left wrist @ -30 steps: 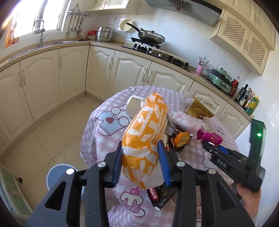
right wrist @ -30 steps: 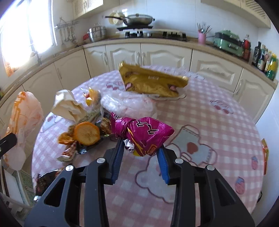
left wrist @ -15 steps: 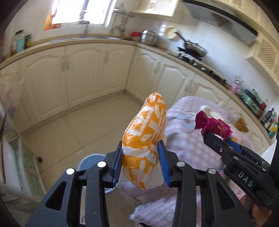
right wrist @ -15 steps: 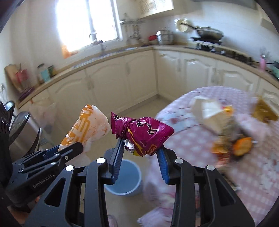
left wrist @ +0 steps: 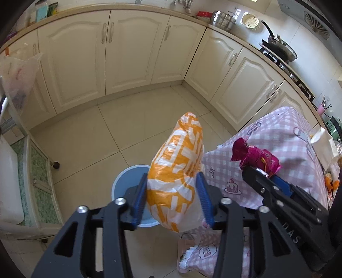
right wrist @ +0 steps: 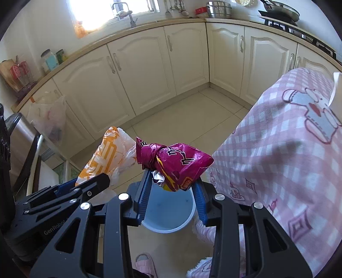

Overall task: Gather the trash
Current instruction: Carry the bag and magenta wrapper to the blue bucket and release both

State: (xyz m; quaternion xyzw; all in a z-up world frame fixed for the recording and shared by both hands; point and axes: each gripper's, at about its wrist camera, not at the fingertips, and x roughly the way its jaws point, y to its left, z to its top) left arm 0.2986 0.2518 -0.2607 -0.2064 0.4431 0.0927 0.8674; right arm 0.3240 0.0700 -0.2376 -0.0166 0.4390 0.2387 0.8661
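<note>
Two tools (left wrist: 173,197) (right wrist: 171,200) grip bags (left wrist: 179,169) (right wrist: 177,163) above blue bin (right wrist: 168,216).

Cabinets (left wrist: 128,49): cream doors with metal handles running along two walls, meeting at a corner.
Floor (left wrist: 89,132): pale tiles showing dark grout lines.
Tablecloth (right wrist: 277,136): pink check with cartoon prints, hanging over the table edge.
Faucet (right wrist: 126,10): standing at the counter under a bright window.
Pan (left wrist: 280,46): sitting on the hob.
Steel pots (right wrist: 220,9): stacking on the countertop.
Jars (right wrist: 51,59): standing on the counter's left end.
Slipper (right wrist: 145,265): pink, lying on the floor.
</note>
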